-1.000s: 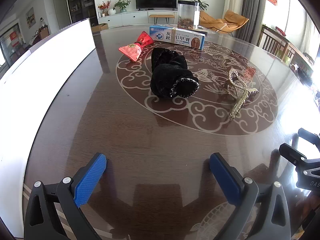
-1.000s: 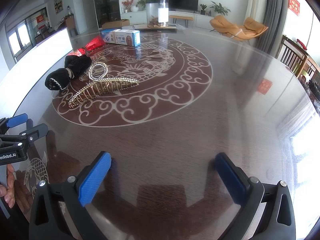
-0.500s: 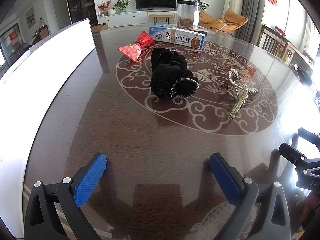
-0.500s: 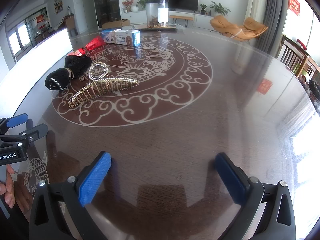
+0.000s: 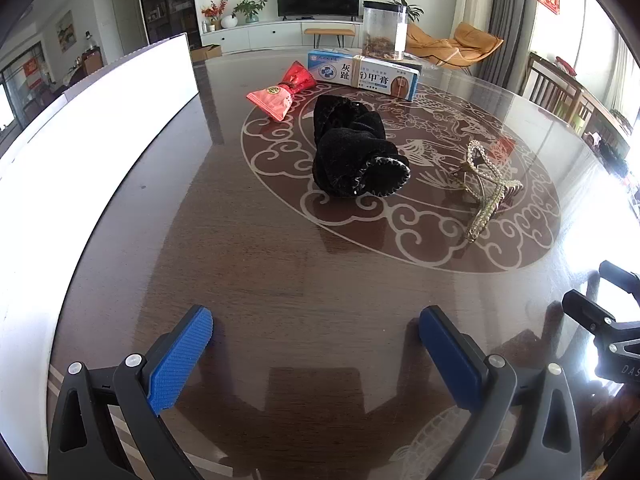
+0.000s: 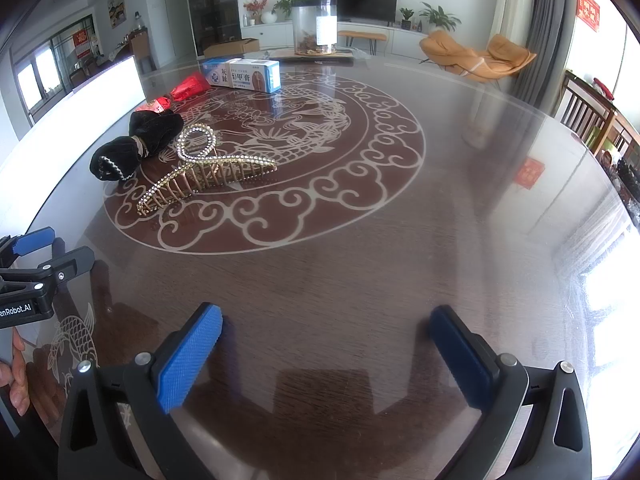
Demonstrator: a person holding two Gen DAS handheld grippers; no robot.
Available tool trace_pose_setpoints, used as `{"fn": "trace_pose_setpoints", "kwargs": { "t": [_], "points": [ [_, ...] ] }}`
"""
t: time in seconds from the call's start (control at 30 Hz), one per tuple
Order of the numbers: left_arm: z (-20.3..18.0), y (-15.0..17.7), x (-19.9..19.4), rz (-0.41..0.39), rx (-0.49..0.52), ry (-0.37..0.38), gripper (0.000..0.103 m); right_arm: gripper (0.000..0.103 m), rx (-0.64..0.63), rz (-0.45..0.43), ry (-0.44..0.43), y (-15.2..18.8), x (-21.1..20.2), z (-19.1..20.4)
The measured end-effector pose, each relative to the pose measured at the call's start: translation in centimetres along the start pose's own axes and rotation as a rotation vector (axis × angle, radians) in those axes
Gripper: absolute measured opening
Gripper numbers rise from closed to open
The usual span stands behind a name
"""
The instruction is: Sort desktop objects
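Glossy dark table (image 5: 248, 280), both grippers held wide apart and empty near its edge.

Nearest to the left gripper (image 5: 316, 344) and right gripper (image 6: 326, 344) lie the soft black scrunchie (image 5: 352, 156) and the stiff, probably fragile hair claw (image 6: 208, 172), best taken across its spine; farther, a light red pouch (image 5: 280, 92) and ointment box (image 5: 362, 74).

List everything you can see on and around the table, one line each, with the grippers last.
black velvet scrunchie: one, black with a stitched edge, on the round pattern in the middle of the table
hair claw clip: one, gold with rhinestones, lying to the right of the scrunchie
red pouch: one, red and pink, beyond the scrunchie on its left side
ointment box: one, white and blue, lying flat at the far side
clear jar: one, clear with brown contents, upright behind the box
white board: one, white, along the table's left edge
table: one, dark brown, glossy
left gripper: one, black with blue pads, open, empty
right gripper: one, black with blue pads, open, empty
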State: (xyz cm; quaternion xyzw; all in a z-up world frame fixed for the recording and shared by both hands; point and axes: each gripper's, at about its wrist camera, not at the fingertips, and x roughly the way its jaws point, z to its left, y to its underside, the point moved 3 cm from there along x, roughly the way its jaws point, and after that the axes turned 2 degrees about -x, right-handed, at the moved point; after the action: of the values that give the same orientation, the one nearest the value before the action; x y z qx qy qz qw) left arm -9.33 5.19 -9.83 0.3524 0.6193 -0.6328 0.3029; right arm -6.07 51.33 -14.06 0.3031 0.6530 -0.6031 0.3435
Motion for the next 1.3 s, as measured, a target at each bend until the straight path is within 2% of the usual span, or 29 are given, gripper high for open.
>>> {"fn": "trace_pose_setpoints", "kwargs": {
  "t": [0.23,0.9,1.17,1.2,1.3],
  "points": [
    [2.9,-0.2,0.1,0.005,-0.102,-0.062,0.103,0.103,0.000,0.000,0.000,0.0,0.0,0.0],
    [3.0,-0.2,0.2,0.000,-0.105,-0.067,0.103,0.103,0.031,0.012,0.010,-0.3,0.0,0.5],
    [3.1,-0.2,0.1,-0.001,-0.106,-0.067,0.103,0.103,0.052,0.009,-0.186,-5.4,2.4,6.3],
    [3.1,-0.2,0.1,-0.001,-0.105,-0.067,0.103,0.103,0.046,0.006,-0.181,-6.2,3.0,6.9],
    [3.1,-0.2,0.1,-0.001,-0.106,-0.066,0.103,0.103,-0.013,0.021,-0.080,-7.9,4.9,8.5]
  ]
}}
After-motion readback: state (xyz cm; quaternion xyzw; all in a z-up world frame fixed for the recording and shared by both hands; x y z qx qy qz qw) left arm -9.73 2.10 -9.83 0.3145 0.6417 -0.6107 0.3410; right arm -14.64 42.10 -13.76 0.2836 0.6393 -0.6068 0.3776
